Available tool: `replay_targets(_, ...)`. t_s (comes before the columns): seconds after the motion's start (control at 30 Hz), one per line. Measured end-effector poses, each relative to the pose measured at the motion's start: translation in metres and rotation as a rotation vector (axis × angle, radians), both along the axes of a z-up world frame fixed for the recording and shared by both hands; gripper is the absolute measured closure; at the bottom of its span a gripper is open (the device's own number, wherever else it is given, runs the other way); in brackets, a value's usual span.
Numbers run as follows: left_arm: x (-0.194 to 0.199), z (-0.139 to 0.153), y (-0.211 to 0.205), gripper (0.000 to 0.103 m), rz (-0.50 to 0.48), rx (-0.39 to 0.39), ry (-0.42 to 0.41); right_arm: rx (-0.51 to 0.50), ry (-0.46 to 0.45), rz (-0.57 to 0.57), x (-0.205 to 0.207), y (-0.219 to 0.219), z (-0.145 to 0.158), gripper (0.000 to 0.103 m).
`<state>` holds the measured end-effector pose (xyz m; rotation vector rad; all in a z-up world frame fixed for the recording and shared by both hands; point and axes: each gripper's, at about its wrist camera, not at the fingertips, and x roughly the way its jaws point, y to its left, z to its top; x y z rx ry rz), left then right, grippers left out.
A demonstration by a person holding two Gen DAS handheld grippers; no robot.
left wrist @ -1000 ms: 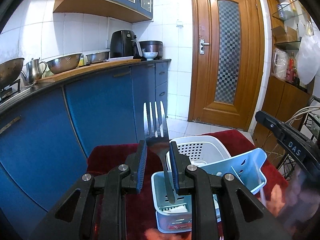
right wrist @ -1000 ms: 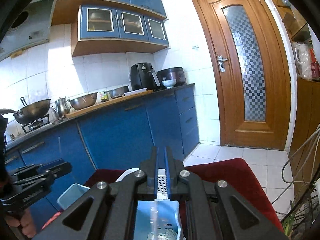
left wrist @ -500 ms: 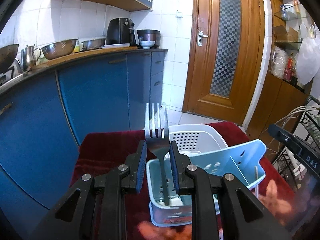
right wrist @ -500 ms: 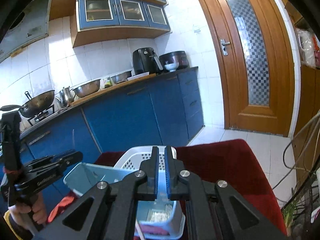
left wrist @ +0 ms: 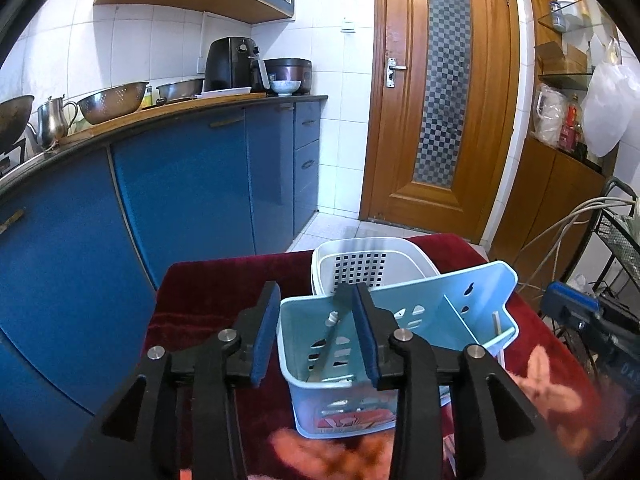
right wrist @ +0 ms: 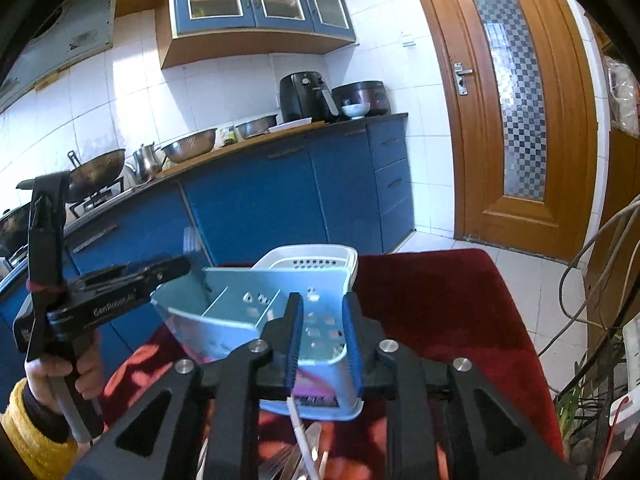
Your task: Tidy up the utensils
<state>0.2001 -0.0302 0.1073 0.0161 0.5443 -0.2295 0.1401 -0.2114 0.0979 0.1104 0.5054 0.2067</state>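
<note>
Left gripper [left wrist: 316,332] jaws just opened, nothing pressed: fork [left wrist: 326,350] released, leaning handle-down in the blue caddy [left wrist: 472,300] left compartment (a second ago it stood clamped, tines up). One utensil filed. Right gripper [right wrist: 320,334] parted too, empty; loose utensils [right wrist: 296,458] lie below.

Bright, even daylight — fisheye-bent edges, dark corners, blurred near foreground.

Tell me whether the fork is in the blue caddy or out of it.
In: the fork leans inside the blue caddy, free of the left hand-held gripper's parted pads.
</note>
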Motion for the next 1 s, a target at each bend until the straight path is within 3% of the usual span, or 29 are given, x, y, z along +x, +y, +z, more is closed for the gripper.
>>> replay_targets(0.37,-0.027,0.002,0.013,0.065,0.018,-0.014,0.014,-0.074,0.072,0.074,-0.008,0.018,-0.019,0.075)
replay_targets(0.87,-0.059,-0.014,0.036,0.065,0.066,-0.016,0.054,-0.162,0.176,0.091,0.0,0.03,-0.046,0.075)
replay_targets(0.97,-0.061,-0.02,0.038,0.064,0.07,-0.018,0.066,-0.17,0.189,0.085,0.003,0.031,-0.048,0.078)
replay_targets(1.0,-0.061,-0.021,0.038,0.064,0.07,-0.02,0.07,-0.172,0.194,0.082,0.005,0.032,-0.049,0.086)
